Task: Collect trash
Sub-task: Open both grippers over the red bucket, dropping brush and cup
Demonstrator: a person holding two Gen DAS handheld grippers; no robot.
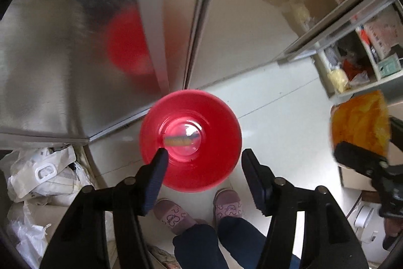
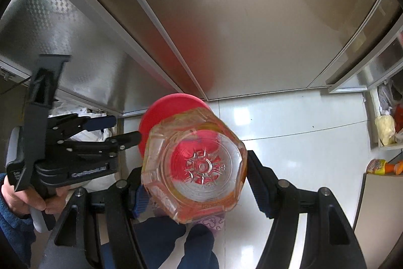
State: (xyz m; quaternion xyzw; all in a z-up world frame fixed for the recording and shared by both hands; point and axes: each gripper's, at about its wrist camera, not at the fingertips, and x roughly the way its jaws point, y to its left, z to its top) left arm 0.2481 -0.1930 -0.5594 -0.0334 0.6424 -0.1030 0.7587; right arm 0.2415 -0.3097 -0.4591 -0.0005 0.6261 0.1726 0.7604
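Observation:
A round red bin [image 1: 201, 168] stands on the white floor by the steel cabinet, seen from straight above. A small clear item with a yellowish label [image 1: 180, 140] lies at its bottom. My left gripper [image 1: 205, 163] hangs over the bin with its jaws apart and nothing pressed between the pads. In the right wrist view the left gripper [image 2: 124, 129] sits at the left, beside the red bin [image 2: 171, 110]. My right gripper [image 2: 196, 180] is shut on a clear plastic bottle [image 2: 196, 168] with an orange label, base towards the camera. The same bottle [image 1: 360, 122] shows at the right edge of the left wrist view.
Steel cabinet doors [image 1: 75, 54] rise behind the bin. White sacks [image 1: 45, 180] pile up at the left. Open shelves [image 1: 365, 62] with packets stand at the right. A person's feet in purple slippers [image 1: 226, 203] stand right by the bin. A yellow-orange bottle [image 2: 377, 165] lies at the far right.

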